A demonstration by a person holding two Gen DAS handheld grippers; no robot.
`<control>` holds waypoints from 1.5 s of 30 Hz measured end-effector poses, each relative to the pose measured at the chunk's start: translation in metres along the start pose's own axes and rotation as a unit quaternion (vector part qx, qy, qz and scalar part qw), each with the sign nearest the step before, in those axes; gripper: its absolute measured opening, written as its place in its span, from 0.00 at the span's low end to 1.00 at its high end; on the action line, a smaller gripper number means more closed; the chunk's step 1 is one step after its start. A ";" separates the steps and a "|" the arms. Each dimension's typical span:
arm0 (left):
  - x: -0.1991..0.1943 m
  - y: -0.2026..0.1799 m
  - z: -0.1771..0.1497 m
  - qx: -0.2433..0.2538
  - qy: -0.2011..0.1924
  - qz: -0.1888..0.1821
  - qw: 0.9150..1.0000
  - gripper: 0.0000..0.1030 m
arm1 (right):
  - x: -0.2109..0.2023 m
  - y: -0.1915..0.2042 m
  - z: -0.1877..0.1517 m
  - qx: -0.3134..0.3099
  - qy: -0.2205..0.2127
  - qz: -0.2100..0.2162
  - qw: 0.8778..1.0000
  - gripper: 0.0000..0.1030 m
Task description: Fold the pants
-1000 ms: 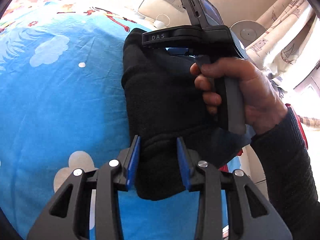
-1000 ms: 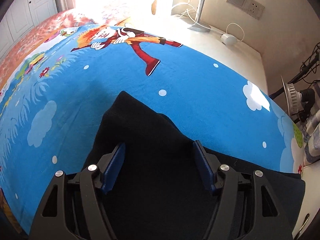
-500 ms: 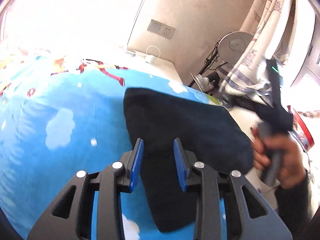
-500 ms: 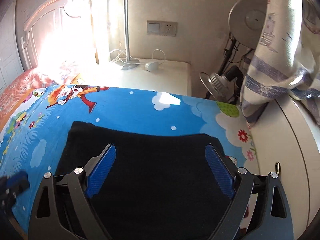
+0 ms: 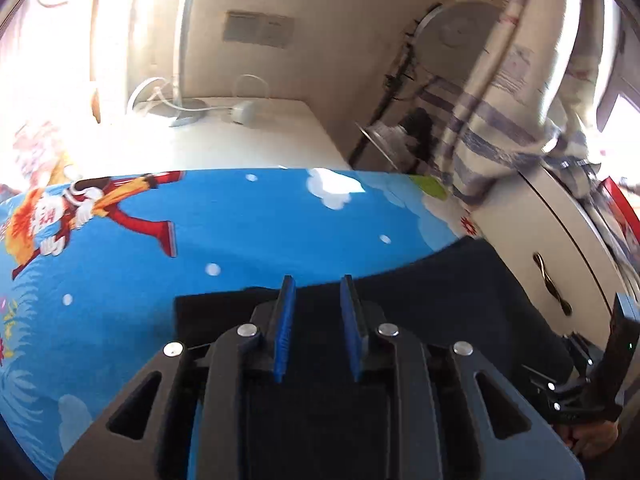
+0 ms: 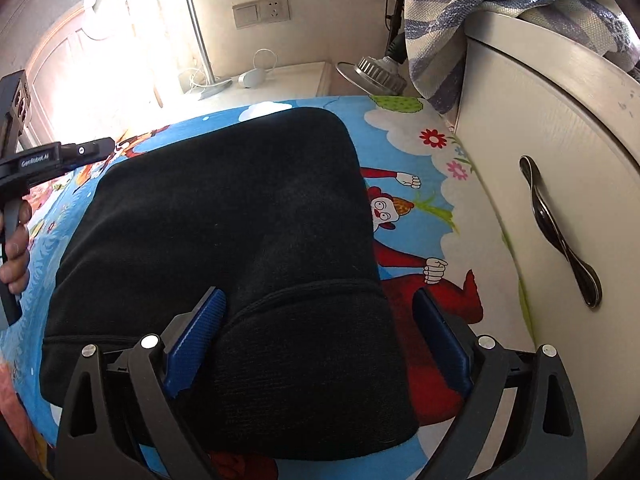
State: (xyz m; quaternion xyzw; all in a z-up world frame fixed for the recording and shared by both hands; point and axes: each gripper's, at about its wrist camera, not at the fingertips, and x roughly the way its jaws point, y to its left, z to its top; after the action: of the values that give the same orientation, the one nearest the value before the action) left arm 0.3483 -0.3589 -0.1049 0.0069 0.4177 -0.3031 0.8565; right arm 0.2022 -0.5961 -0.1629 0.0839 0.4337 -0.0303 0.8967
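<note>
The black pants point(image 6: 224, 216) lie folded into a thick rectangle on the blue cartoon bedsheet point(image 6: 416, 216). In the left wrist view the pants point(image 5: 460, 292) sit below and to the right of my left gripper point(image 5: 318, 328). Its blue pads stand a narrow gap apart with nothing between them, above the pants' far edge. My right gripper point(image 6: 320, 344) is wide open and empty, its pads either side of the pants' near end, above the cloth. The left gripper's body point(image 6: 24, 160) shows at the left edge of the right wrist view.
A white cabinet point(image 6: 560, 152) with a dark handle point(image 6: 560, 232) stands close on the right of the bed. A striped cloth point(image 6: 480, 8) hangs over it. A nightstand point(image 5: 248, 136) with a lamp base and cables is at the back. A fan point(image 5: 456, 36) stands in the corner.
Both grippers have lifted and pulled back from the folded pants. The right gripper has opened wider. The left view has swung up toward the wall.
</note>
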 end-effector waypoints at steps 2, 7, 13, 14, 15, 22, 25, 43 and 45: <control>0.025 -0.042 -0.004 0.044 0.026 -0.045 0.998 0.29 | 0.000 -0.002 -0.002 0.012 0.000 0.002 1.000 0.88; 0.076 -0.077 0.001 0.067 0.056 0.087 0.992 0.52 | -0.004 0.004 -0.003 0.000 -0.005 -0.024 1.000 0.88; 0.004 -0.087 -0.008 0.041 0.012 0.078 0.996 0.79 | -0.006 0.007 -0.003 -0.006 -0.012 -0.045 0.999 0.88; -0.004 -0.087 -0.016 0.036 0.015 0.072 0.997 0.81 | -0.007 0.007 -0.004 -0.007 -0.013 -0.050 0.999 0.88; -0.009 -0.087 -0.025 0.031 0.023 0.065 0.997 0.85 | -0.008 0.009 -0.004 -0.007 -0.013 -0.055 0.998 0.88; -0.029 -0.081 -0.090 -0.012 0.067 0.085 0.994 0.98 | -0.017 0.012 -0.005 -0.002 -0.014 -0.078 0.997 0.89; -0.039 -0.083 -0.108 -0.007 0.070 0.133 0.989 0.98 | -0.031 0.014 -0.008 -0.001 -0.017 -0.086 0.996 0.89; -0.123 -0.130 -0.136 -0.005 0.018 0.097 0.995 0.98 | -0.148 0.047 -0.061 0.036 -0.054 -0.110 0.992 0.89; -0.127 -0.131 -0.134 -0.003 0.015 0.100 0.995 0.98 | -0.152 0.049 -0.059 0.033 -0.055 -0.108 0.992 0.89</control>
State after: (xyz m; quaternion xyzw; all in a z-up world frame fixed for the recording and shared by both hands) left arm 0.1252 -0.3651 -0.0694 0.0504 0.4285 -0.2144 0.8763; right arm 0.0683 -0.5401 -0.0735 0.0643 0.3887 -0.1460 0.9074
